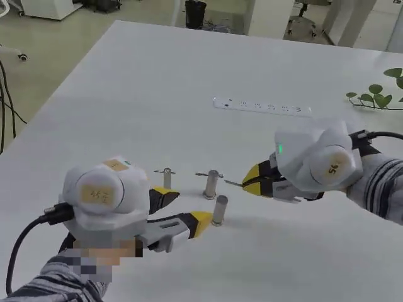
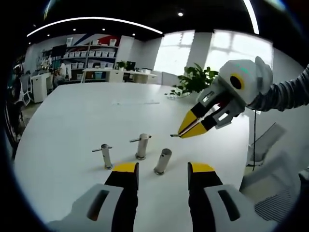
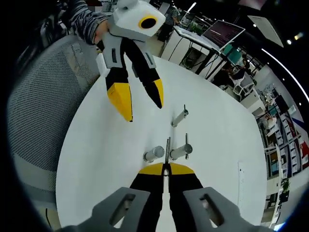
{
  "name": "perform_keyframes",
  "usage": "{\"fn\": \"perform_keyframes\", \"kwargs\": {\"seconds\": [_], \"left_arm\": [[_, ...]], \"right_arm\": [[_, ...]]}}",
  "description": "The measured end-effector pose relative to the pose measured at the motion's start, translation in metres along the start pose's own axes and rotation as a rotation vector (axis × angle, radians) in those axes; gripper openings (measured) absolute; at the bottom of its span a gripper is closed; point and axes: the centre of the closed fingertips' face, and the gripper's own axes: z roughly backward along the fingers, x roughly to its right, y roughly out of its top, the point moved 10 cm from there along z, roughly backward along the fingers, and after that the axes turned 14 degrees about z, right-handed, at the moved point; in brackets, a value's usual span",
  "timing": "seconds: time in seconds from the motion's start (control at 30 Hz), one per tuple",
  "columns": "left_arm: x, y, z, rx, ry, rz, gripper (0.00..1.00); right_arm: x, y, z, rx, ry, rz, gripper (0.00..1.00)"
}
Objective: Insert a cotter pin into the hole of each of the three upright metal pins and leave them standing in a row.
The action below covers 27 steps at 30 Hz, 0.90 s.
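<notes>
On the white table (image 1: 145, 94), my left gripper (image 1: 184, 207) sits at the lower left, jaws spread wide with nothing between them. Just ahead stand three upright metal pins. The leftmost pin (image 1: 167, 178) and the middle pin (image 1: 211, 184) carry fitted cotter pins (image 1: 201, 174) through their tops. The nearest pin (image 1: 220, 210), bare, stands at the mouth of my left jaws. Further right, my right gripper (image 1: 251, 180) is pinched closed on a loose cotter pin (image 1: 233, 183) that points toward the middle pin.

We see three smooth, dull-grey metal pins (image 1: 212, 184) on a matt, smooth white tabletop (image 1: 145, 94).
</notes>
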Motion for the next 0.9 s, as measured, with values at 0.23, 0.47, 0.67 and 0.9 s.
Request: {"fn": "perform_keyframes", "kwargs": {"seconds": [0.23,0.47,0.67,0.9], "left_arm": [[0.003,0.001,0.0,0.019,-0.042,0.079,0.29],[0.006,0.0,0.002,0.049,-0.099,0.163,0.15],[0.009,-0.002,0.003,0.063,-0.129,0.214,0.05],[0.015,-0.002,0.003,0.068,-0.169,0.232,0.0]], "right_arm": [[-0.008,0.019,-0.002,0.042,0.017,0.051,0.0],[-0.01,0.033,-0.001,0.079,0.018,0.076,0.0],[-0.012,0.041,0.0,0.097,0.017,0.09,0.0],[-0.012,0.043,0.0,0.102,0.011,0.085,0.0]]}}
